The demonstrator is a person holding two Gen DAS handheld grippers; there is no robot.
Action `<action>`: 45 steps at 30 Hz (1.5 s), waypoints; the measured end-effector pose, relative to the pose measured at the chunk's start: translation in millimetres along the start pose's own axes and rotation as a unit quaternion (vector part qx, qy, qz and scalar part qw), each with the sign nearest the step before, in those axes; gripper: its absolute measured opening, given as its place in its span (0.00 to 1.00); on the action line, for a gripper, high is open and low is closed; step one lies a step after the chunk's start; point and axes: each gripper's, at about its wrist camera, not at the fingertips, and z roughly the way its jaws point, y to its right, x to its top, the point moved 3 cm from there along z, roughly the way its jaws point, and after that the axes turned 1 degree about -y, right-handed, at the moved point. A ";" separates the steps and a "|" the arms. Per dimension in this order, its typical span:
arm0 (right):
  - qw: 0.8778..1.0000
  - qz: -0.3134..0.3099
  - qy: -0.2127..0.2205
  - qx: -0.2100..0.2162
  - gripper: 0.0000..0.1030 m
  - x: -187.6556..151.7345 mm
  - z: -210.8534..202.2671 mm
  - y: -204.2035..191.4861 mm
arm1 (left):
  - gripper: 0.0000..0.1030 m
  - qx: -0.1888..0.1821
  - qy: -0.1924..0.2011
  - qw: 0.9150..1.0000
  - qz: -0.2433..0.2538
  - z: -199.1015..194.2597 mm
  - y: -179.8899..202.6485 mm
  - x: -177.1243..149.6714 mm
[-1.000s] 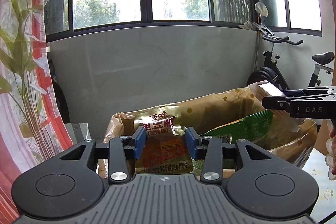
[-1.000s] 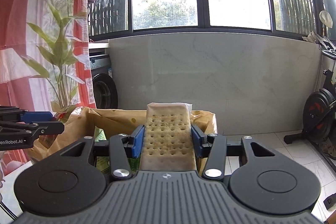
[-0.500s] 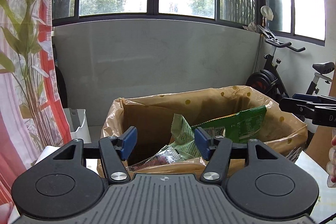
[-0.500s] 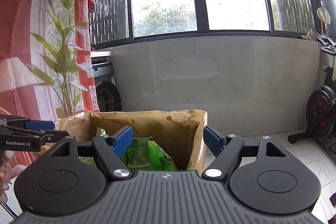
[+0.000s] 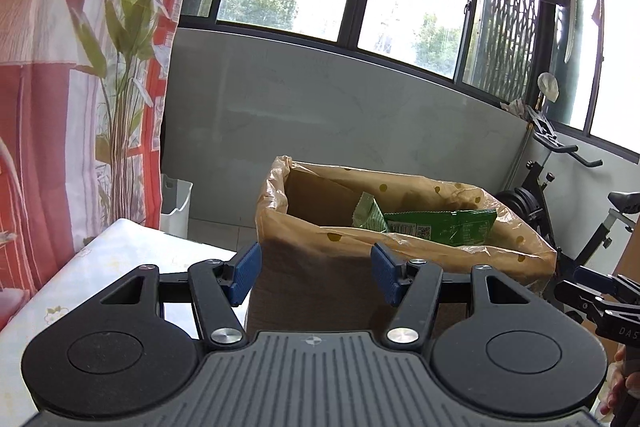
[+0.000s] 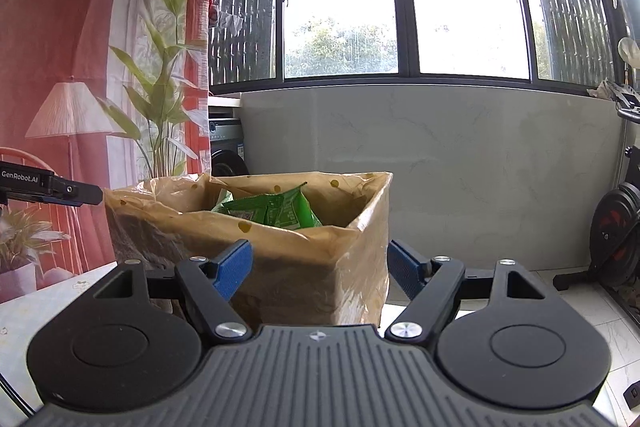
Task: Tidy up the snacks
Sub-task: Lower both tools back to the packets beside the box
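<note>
Sitting in the lined box (image 6: 280, 267) beyond both empty, parted tools, green snack packets (image 6: 276, 211).

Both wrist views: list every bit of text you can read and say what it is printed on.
"GenRobot.AI": on the side of the left gripper, seen in the right wrist view.
"DAS": on the right gripper, cut off at the edge of the left wrist view.
Green snack bags in the lined box: label and square code, too small to read.
</note>
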 end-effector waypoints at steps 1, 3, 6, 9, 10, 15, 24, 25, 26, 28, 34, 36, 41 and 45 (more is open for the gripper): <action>1.000 0.002 -0.004 -0.005 0.75 -5.0 -1.6 3.0 | 0.61 0.004 -0.001 1.000 -0.005 -1.5 -0.9 -3.9; 1.000 0.009 -0.016 -0.016 0.75 -16.5 -2.9 10.3 | 0.61 0.012 -0.007 1.000 -0.006 -2.0 -1.2 -12.7; 0.998 0.022 -0.039 -0.038 0.74 -42.5 -3.8 23.1 | 0.61 0.029 -0.026 0.999 0.002 1.3 -1.0 -24.8; 0.995 0.029 -0.076 -0.064 0.69 -70.4 1.6 32.2 | 0.61 0.039 -0.043 0.998 0.003 4.3 -1.3 -35.1; 0.993 0.033 -0.090 -0.073 0.69 -79.1 4.7 34.9 | 0.61 0.040 -0.049 0.998 0.003 5.2 -1.6 -38.3; 0.977 0.061 -0.168 -0.119 0.64 -114.6 29.5 47.1 | 0.61 0.039 -0.070 0.997 0.004 7.7 -2.1 -47.9; 0.960 0.070 -0.231 -0.139 0.70 -130.3 58.7 42.9 | 0.61 0.031 -0.092 0.995 0.005 11.9 -2.5 -56.8; 0.958 0.073 -0.239 -0.141 0.70 -133.9 59.8 42.8 | 0.61 0.028 -0.094 0.995 0.006 12.0 -0.9 -58.3; 0.957 0.077 -0.242 -0.139 0.72 -136.1 59.8 43.2 | 0.61 0.026 -0.096 0.995 0.007 12.7 -0.6 -59.2; 0.957 0.071 -0.245 -0.137 0.74 -137.9 59.0 40.7 | 0.61 0.023 -0.101 0.995 0.009 14.3 0.2 -61.6; 0.957 0.054 -0.253 -0.131 0.73 -141.2 61.2 35.8 | 0.61 0.013 -0.114 0.993 0.011 15.9 4.7 -71.8; 0.958 0.045 -0.253 -0.125 0.61 -140.6 62.4 32.7 | 0.61 0.011 -0.118 0.993 0.012 16.7 4.9 -74.0; 0.958 0.043 -0.257 -0.119 0.54 -140.1 55.7 26.8 | 0.61 0.004 -0.129 0.992 0.009 17.2 5.7 -80.1; 0.961 0.059 -0.252 -0.097 0.51 -140.8 39.7 24.2 | 0.61 -0.002 -0.141 0.990 0.007 19.4 6.9 -87.1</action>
